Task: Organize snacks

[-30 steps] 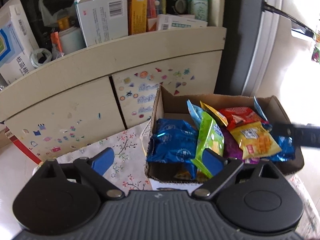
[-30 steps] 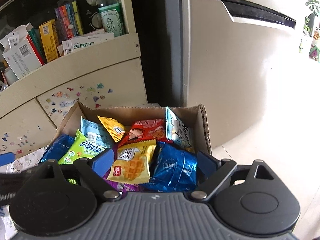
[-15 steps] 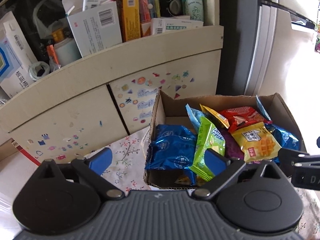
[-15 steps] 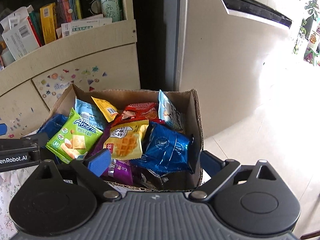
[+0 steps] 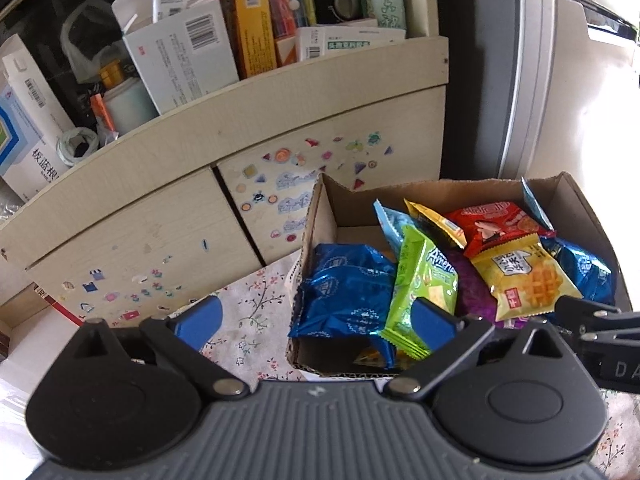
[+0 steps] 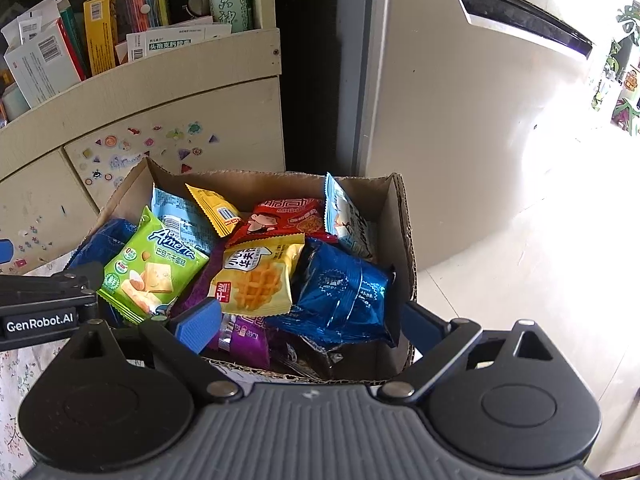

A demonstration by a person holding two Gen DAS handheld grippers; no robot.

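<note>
Left wrist view: left tongs (image 5: 316, 320) wide and still opening, nothing gripped, hovering over near-left corner of open brown cardboard box (image 5: 316, 216). Box on floral-cloth desk (image 5: 256, 312), packed with snack packets: shiny blue foil packet (image 5: 344, 292), green cracker packet (image 5: 424, 280).

Right wrist view: right tongs (image 6: 308, 320) wide, empty, above near edge of box. Yellow waffle packet (image 6: 256, 276), red packet (image 6: 288, 216) inside. Pale fridge door (image 6: 460, 100) behind.
</note>
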